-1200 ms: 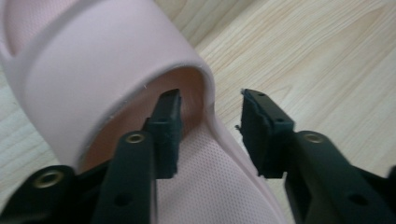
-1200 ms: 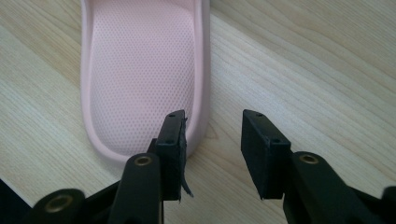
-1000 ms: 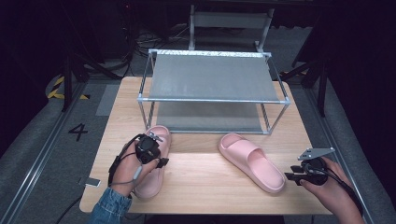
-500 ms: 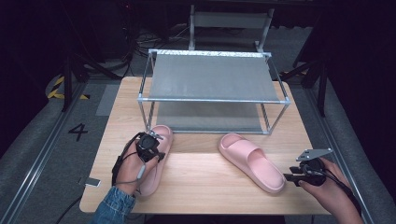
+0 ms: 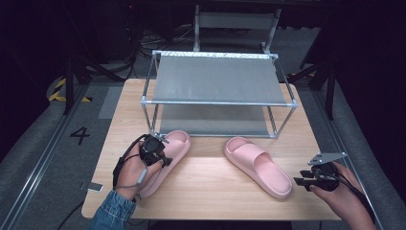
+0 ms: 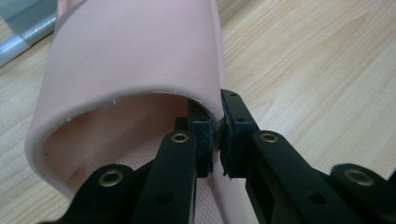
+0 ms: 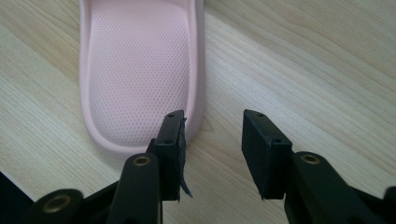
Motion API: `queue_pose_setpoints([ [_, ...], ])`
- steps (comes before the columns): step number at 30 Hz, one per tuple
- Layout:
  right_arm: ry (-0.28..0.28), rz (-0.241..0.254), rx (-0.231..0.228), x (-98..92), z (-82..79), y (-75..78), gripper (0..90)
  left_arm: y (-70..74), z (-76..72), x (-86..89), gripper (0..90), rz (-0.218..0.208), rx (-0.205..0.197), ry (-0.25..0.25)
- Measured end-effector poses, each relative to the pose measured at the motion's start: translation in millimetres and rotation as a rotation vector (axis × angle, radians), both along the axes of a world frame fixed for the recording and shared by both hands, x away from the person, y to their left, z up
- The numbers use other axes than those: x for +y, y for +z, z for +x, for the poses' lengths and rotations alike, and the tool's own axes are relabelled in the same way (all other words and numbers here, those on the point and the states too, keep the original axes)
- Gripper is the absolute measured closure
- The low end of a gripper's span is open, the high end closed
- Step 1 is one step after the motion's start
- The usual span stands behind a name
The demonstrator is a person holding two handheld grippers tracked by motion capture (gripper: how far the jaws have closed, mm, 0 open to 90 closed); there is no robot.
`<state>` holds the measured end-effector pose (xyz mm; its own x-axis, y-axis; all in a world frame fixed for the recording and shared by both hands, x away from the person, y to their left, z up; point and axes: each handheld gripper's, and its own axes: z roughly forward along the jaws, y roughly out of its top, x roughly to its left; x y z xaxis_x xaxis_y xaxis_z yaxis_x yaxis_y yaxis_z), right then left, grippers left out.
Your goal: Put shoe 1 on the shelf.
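Pink foam fills the near ground: the left slipper [image 5: 167, 158] lies on the wooden table [image 5: 210, 191] just in front of the shelf rack [image 5: 218, 93], and the left gripper [image 6: 219, 135] has just been closing on it. Its jaws now pinch the side wall of the slipper's strap [image 6: 135, 60], one pad inside the arch, one outside. That looks like a grip chosen for lifting, since the strap's edge is the one thin part jaws can bite.

Over to the right of the rack's front, the right slipper [image 5: 258, 165] lies angled, heel toward the person. The right gripper [image 7: 212, 144] hangs at that heel with jaws apart, nothing between them, one pad just over the heel rim, probably waiting its turn.

Further back, the rack's lower shelf [image 5: 215, 120] stands open at the front, under the upper shelf. Bare wood separates both slippers from the rack's front posts, so there is room to swing in, though the table's near edge sits close behind the right hand [image 5: 342, 194].
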<state>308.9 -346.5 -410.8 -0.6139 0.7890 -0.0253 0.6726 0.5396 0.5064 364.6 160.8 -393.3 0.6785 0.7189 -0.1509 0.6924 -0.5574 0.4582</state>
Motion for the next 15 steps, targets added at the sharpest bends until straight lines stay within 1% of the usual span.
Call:
queue_pose_setpoints([
  [3, -0.003, 0.009, 0.005, -0.2, 0.1, -1.0, 60.2, 9.4, -0.5, -4.0, 84.1, 0.001, -0.004, -0.016],
  [5, -0.014, 0.01, 0.009, -0.6, 0.6, -1.9, 60.0, 16.5, -1.1, -6.5, 84.1, -0.01, -0.001, -0.027],
  [6, -0.015, 0.007, 0.014, -1.2, 1.0, -2.0, 60.0, 19.5, -0.9, -7.5, 84.1, -0.012, -0.007, -0.033],
  [7, -0.015, 0.007, 0.014, -1.2, 1.0, -2.0, 60.0, 19.5, -0.9, -7.5, 84.1, -0.012, -0.007, -0.033],
  [8, -0.024, 0.009, 0.023, -1.8, 1.3, -3.5, 59.9, 25.2, -1.3, -9.8, 84.1, -0.013, -0.01, -0.04],
  [9, -0.024, 0.009, 0.023, -1.8, 1.3, -3.5, 59.9, 25.2, -1.3, -9.8, 84.1, -0.013, -0.01, -0.04],
  [11, -0.026, 0.011, 0.028, -2.6, 1.5, -4.3, 59.8, 31.4, -1.3, -12.0, 84.1, -0.009, -0.016, -0.052],
  [12, -0.027, 0.013, 0.029, -2.9, 1.5, -4.5, 59.8, 36.7, -1.5, -13.4, 84.1, -0.007, -0.013, -0.06],
  [15, -0.027, 0.02, 0.027, -4.6, 2.0, -4.9, 59.5, 48.0, -1.6, -17.1, 84.1, -0.016, -0.015, -0.089],
])
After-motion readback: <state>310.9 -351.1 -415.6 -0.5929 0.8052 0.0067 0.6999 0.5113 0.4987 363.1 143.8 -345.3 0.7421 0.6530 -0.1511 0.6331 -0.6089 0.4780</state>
